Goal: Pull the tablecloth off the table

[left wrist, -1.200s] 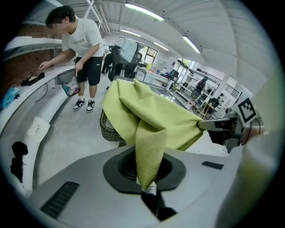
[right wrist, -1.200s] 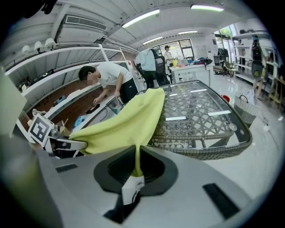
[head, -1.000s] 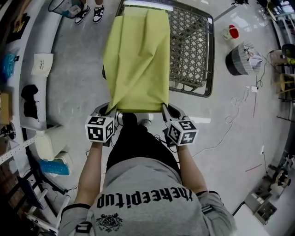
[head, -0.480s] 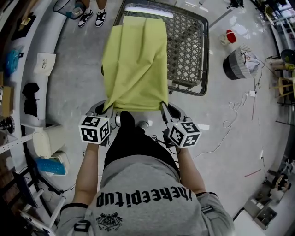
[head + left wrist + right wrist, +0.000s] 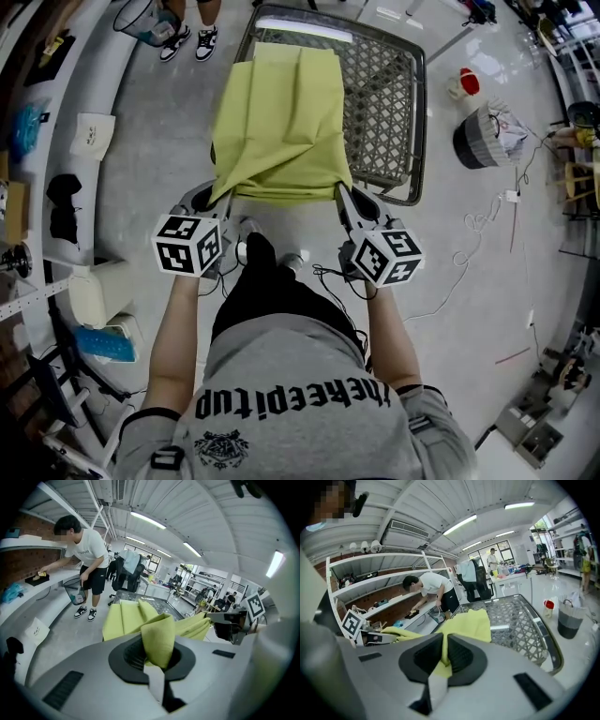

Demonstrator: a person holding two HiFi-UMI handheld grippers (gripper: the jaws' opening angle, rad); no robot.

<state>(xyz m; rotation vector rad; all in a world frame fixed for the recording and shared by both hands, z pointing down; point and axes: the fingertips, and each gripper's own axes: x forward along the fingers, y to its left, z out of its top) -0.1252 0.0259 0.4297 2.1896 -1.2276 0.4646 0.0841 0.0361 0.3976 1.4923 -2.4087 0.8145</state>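
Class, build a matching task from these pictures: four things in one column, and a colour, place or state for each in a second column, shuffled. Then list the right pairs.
Things:
1. tablecloth
2. table
3. left tongs
4. bin

Descriptions:
a. grey, standing on the floor
b. shut on a cloth corner
c. yellow-green
d. metal mesh top, partly uncovered

Pairs: 1-c, 2-d, 3-b, 4-a

A workshop-like lab: wall shelves (image 5: 375,576) of gear, strip lights (image 5: 461,524), office chairs (image 5: 483,587), cables (image 5: 466,246) on the floor (image 5: 469,309).
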